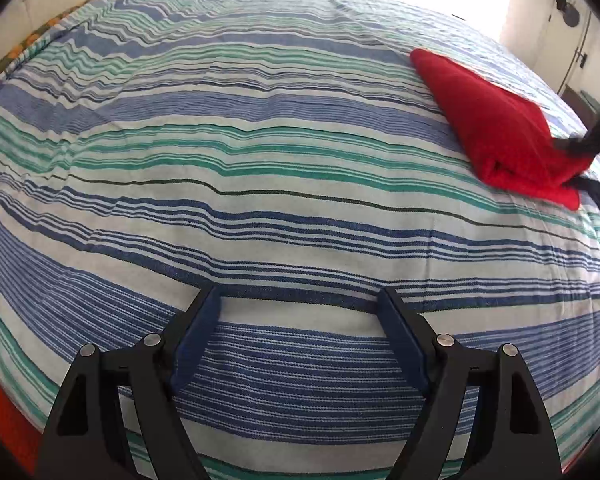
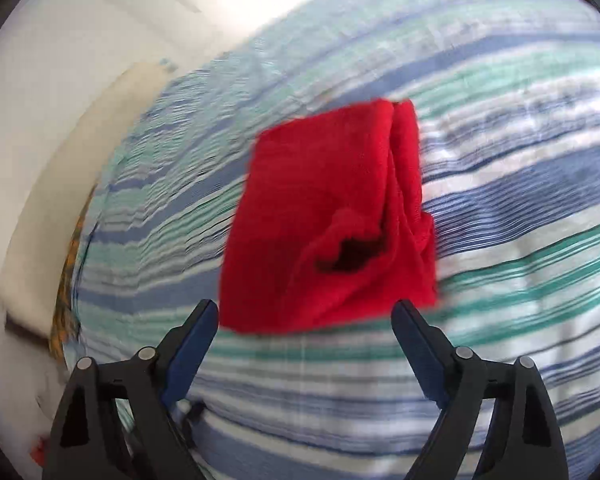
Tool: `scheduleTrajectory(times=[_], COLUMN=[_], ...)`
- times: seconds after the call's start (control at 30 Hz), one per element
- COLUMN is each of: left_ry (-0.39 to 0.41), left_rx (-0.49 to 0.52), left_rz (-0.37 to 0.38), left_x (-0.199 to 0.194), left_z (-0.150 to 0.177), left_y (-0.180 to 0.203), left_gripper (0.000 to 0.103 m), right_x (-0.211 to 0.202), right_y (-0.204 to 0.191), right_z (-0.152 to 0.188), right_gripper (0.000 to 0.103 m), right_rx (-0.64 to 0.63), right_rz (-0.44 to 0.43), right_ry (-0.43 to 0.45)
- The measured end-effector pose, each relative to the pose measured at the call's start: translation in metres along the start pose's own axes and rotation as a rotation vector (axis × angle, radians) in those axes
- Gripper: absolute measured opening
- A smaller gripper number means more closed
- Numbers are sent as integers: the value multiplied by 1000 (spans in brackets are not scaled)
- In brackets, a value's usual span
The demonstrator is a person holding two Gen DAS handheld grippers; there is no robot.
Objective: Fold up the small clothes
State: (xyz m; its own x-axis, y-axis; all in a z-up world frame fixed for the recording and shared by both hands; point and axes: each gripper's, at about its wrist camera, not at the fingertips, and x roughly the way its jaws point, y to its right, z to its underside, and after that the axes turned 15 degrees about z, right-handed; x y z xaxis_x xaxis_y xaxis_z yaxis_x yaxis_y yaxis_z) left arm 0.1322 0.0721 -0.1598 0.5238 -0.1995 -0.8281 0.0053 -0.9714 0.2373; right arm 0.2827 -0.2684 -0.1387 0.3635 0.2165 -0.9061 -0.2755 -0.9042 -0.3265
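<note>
1. Far left of the left wrist view: the edge of the bed, where a strip of orange-patterned fabric (image 1: 20, 46) peeks out from under the striped bedsheet (image 1: 260, 152). The sheet is blue, green and white bands, a bit rippled near that edge, smoother across the middle.

2. Centre bottom of that same view: the left gripper (image 1: 300, 300) is spread wide with nothing in it, just bare stripes between the blue pads. It's well apart from the clothing.

3. Over on the right of that view: the red garment (image 1: 496, 128) lies folded on the sheet near the far right side of the bed. A dark blurry shape, the right gripper (image 1: 592, 160), sits at its near corner, too smeared to say if it's touching.

4. Right wrist view, left side: a pale wall and something cream-coloured (image 2: 60, 200) beside the bed. Pretty blurry.

5. Middle of that view: the red garment (image 2: 324, 216) again, a roughly square bundle with a loose fold gaping open on its near side.

6. Below it: the right gripper (image 2: 304, 312) has its fingers apart, tips just short of the garment's near edge, not pinching it.
</note>
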Motion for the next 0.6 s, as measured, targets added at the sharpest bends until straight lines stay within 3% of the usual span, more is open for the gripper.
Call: scheduleTrajectory(times=[0.03,0.07,0.17,0.23,0.27,0.33,0.4,0.43,0.5,0.53,0.6], left_ry=[1,4,9,6,4,2,5,6,9,11,12], left_rx=[6,10,12,20,24,34,34,33,38,40,41], left_rz=[1,4,11,1,-6,-19,-21,-21,-26,-29,-33], left_x=[-2,-4,-5,-2,-1,2,2,1,2,3,5], left_z=[1,6,11,11,11,11,11,12,13,13,13], left_y=[0,2,1,3,3,5,5,5,5,5,5], left_gripper=[82,82,82,85,86,86,87,87,88,89,90], right_x=[13,22,-4,-20,-13,22,31,24,8,-2,-25], right_y=[1,3,6,12,20,44,53,50,41,40,38], right_z=[-8,-13,-15,-8,-5,-4,-1,0,-3,-8,-18], right_gripper=[46,6,7,7,7,8,9,15,42,49,52], right_rx=[33,53,24,-65,-78,-65,-63,-82,-140,-162,-197], right_rz=[20,42,-79,-79,-45,31,1,-17,-43,-41,-27], right_ry=[-40,-73,25,111,100,-22,-40,-22,-1,17,78])
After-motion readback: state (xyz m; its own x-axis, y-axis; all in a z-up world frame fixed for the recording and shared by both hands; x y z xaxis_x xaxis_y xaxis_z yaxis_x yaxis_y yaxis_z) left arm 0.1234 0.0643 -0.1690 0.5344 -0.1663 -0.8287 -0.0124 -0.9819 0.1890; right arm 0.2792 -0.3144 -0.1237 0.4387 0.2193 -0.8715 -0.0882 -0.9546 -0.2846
